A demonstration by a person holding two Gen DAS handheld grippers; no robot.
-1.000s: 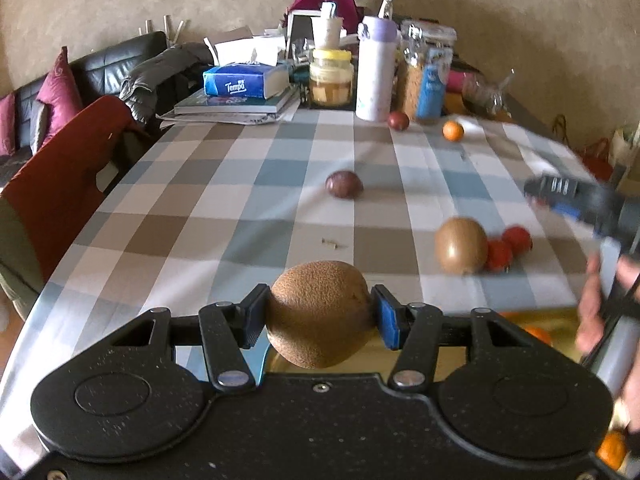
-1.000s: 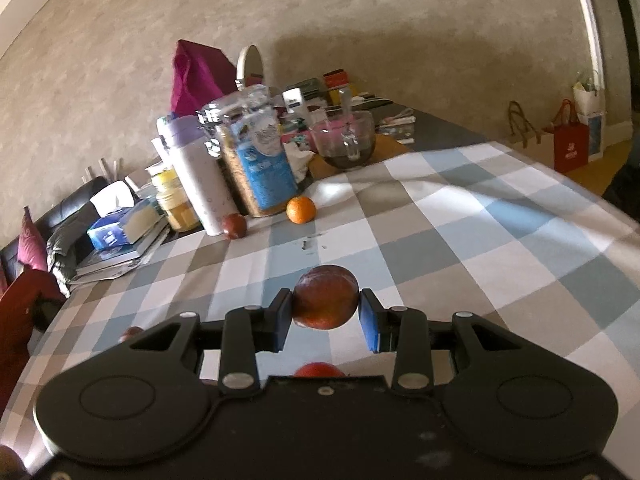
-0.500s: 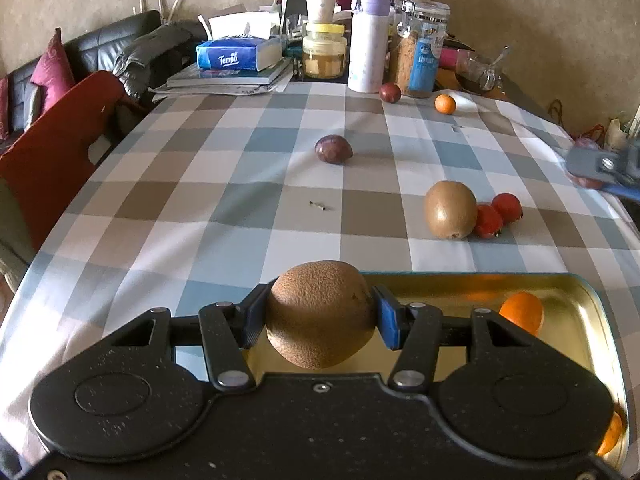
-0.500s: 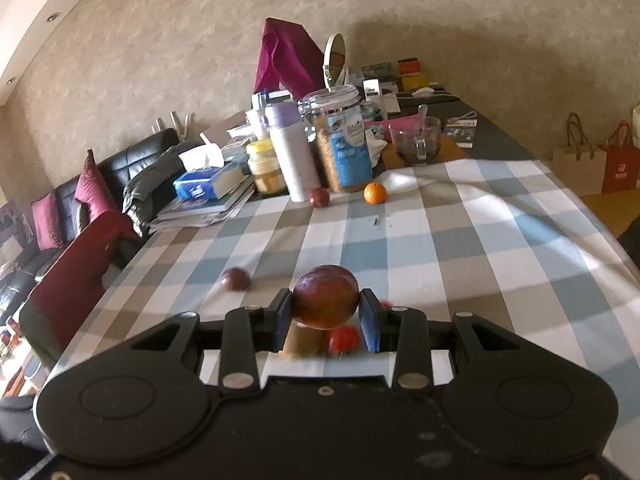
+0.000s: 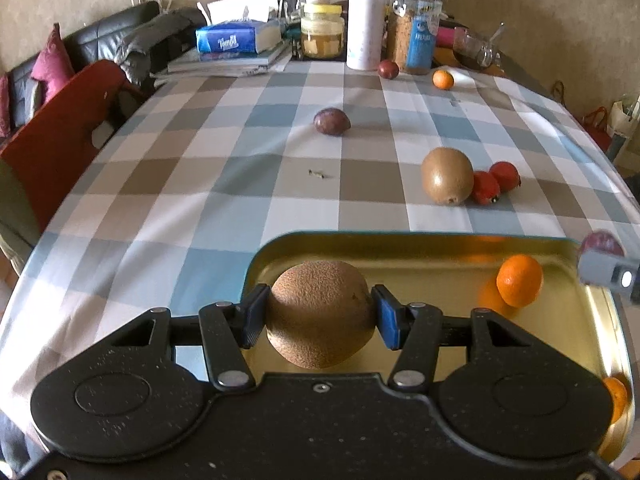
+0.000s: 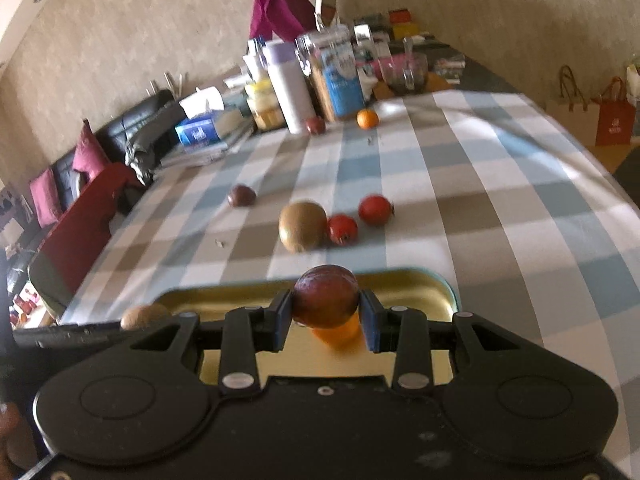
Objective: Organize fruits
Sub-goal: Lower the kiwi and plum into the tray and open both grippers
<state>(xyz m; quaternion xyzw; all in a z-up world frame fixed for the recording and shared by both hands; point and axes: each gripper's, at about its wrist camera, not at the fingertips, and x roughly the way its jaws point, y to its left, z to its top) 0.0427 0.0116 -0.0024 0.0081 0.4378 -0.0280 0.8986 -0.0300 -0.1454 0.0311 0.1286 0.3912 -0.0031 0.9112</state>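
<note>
With our left gripper clamping a kiwi and our right gripper a passion fruit above the gold tin tray at lower frame, we should lower both before releasing.

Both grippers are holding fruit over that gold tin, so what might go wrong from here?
1. The two grippers converge on one tin; the right gripper with its dark red fruit might bump the left gripper.
2. The round kiwi, once released, may roll and knock the orange already inside.
3. Dropped from height, either fruit might bounce over the shallow rim onto the checked tablecloth.
</note>
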